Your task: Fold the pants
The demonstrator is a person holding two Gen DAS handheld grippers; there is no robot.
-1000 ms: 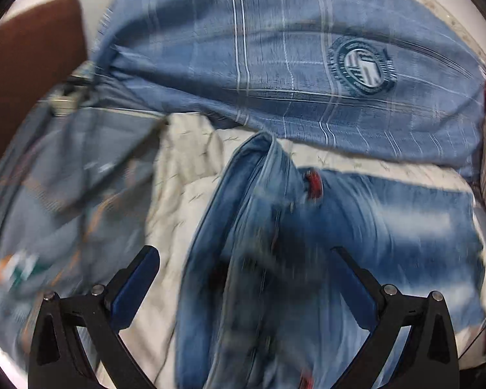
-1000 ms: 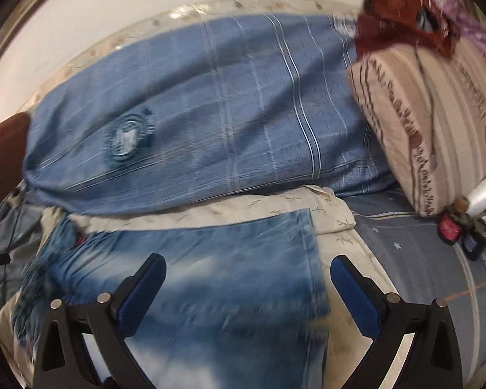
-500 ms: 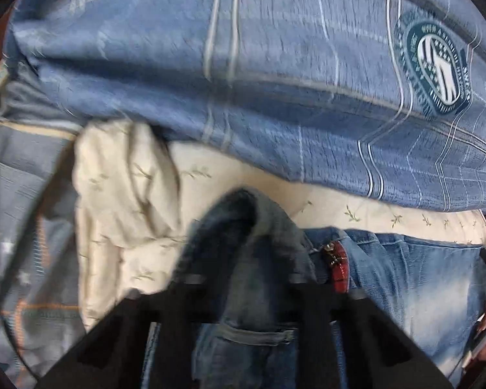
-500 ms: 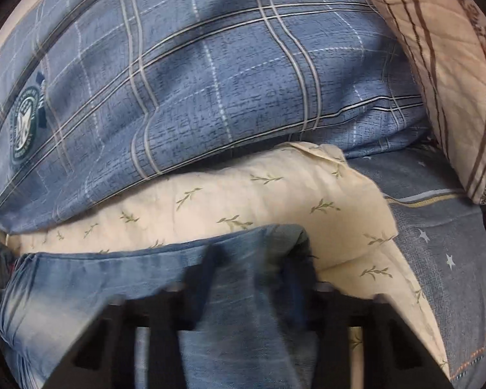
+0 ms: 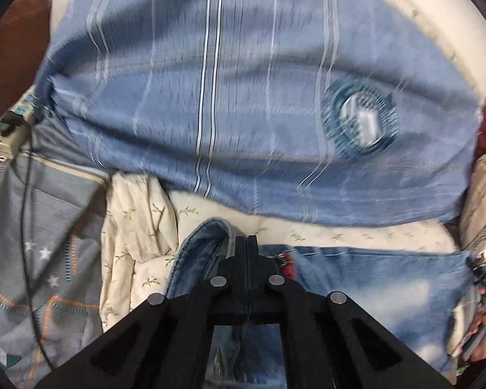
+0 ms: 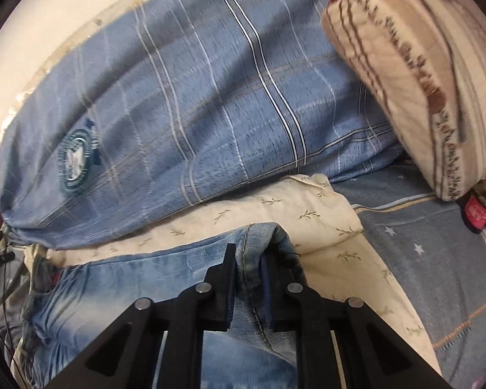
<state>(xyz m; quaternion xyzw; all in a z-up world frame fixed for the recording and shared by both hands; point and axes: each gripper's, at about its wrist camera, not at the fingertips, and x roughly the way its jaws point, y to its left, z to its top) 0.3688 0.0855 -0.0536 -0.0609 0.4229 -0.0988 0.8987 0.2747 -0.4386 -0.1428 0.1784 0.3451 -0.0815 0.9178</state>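
A pair of faded blue jeans [image 6: 120, 291] lies across a cream sheet with a leaf print [image 6: 307, 207] on a bed, in front of a large blue plaid pillow [image 5: 243, 97] bearing a round teal emblem [image 5: 361, 120].

Left gripper [image 5: 247, 243]: the jaws have just been closing and now stand together, black tips meeting at the raised, bunched edge of the jeans near the waistband; a red tag [image 5: 287, 264] shows just beside them. Whether denim is pinched between the tips cannot be told from this view.

Right gripper [image 6: 248, 259]: the jaws have just been closing and are now clamped on a fold of denim at the hem end, the stitched seam running up between the two pads.

To the right of the plaid pillow leans a beige striped cushion [image 6: 421, 74]. A grey-blue cover with white stars [image 6: 431, 259] spreads under the cream sheet on both sides. At the far left edge a power strip with a black cord [image 5: 6, 133] lies on that cover.
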